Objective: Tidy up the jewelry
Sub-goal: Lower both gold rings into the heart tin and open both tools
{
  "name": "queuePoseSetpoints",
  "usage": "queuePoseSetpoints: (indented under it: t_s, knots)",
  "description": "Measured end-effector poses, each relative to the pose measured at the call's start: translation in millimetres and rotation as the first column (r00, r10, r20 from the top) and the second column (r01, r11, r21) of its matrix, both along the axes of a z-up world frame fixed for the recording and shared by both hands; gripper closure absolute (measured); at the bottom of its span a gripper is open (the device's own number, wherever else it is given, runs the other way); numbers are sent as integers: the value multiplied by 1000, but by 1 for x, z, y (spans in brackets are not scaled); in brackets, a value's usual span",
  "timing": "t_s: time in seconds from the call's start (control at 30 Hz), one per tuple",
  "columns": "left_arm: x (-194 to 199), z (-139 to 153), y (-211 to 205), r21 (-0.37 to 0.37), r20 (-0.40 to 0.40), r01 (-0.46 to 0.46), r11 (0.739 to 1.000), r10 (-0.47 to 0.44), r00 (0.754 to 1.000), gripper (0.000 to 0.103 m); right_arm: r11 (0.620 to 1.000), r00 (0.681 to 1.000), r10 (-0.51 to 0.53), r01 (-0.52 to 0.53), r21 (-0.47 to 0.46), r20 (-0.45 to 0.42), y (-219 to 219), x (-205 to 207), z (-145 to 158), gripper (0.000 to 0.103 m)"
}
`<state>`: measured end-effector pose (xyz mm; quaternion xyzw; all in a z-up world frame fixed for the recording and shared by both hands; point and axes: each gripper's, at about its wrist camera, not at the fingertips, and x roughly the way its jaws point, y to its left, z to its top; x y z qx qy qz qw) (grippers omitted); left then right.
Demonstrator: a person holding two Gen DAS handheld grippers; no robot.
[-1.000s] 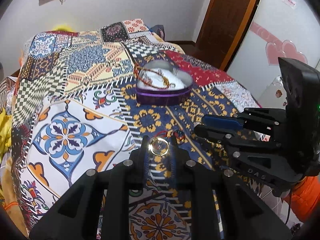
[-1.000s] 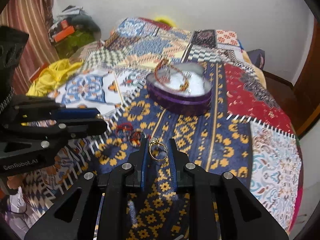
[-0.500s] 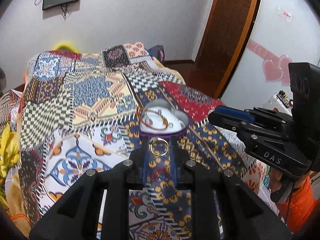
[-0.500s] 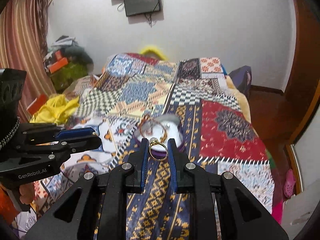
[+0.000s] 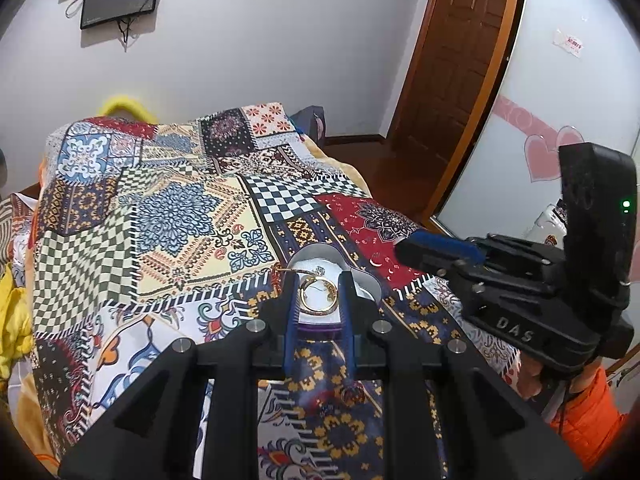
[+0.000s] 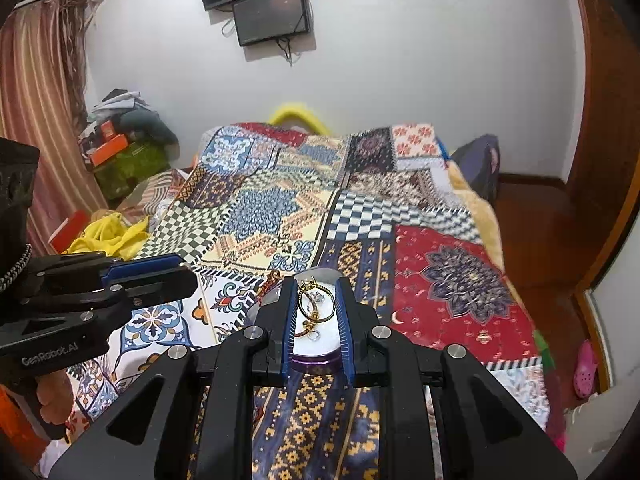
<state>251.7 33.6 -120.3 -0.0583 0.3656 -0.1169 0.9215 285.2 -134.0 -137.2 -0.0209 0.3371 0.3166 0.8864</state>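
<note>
Left gripper (image 5: 319, 298): fingers clamped on a gold ring (image 5: 318, 298), ring face-on to the camera. Seen from the right wrist, the same gripper (image 6: 188, 276) sits off to the left of the box, held above the bed.

Right gripper (image 6: 316, 304): fingers clamped on a second gold ring with a raised setting (image 6: 316, 306). From the left wrist view, that gripper (image 5: 404, 246) hangs to the right of the box; from there its fingers look close together, grip not visible.

Heart-shaped jewelry box (image 5: 370, 288) (image 6: 320, 342): purple wall, white lining, open, resting on the patchwork bedspread (image 5: 180, 216) (image 6: 452, 280). Both held rings line up in front of the box in their own views; height above it cannot be told.

Inside the box: a red-and-gold beaded bracelet (image 5: 277, 276) (image 6: 269, 282) at its left rim, plus small silver pieces, too small to identify.

Nearer the camera than the box, on the bedspread: a small red-ringed item (image 5: 352, 394), partly hidden by the left fingers.
</note>
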Motion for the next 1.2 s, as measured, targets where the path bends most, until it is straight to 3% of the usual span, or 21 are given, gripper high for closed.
queuePoseSetpoints:
  t_s: [0.43,0.67,1.2]
  knots:
    - [43,-42,-9,-24,-123,50,998,-53,991,85,995,996,13,-22,-96,-88,11,23,-35,86]
    - [51,-56,-13,-25,-156,62,998,-65,986,85,995,995,25,-34,-98,-94,10,24,-35,85]
    - [37,-37,-4,-15,-117,29,999,-31,993,85,985,995,46,-61,-164,-93,20,15,-33,84]
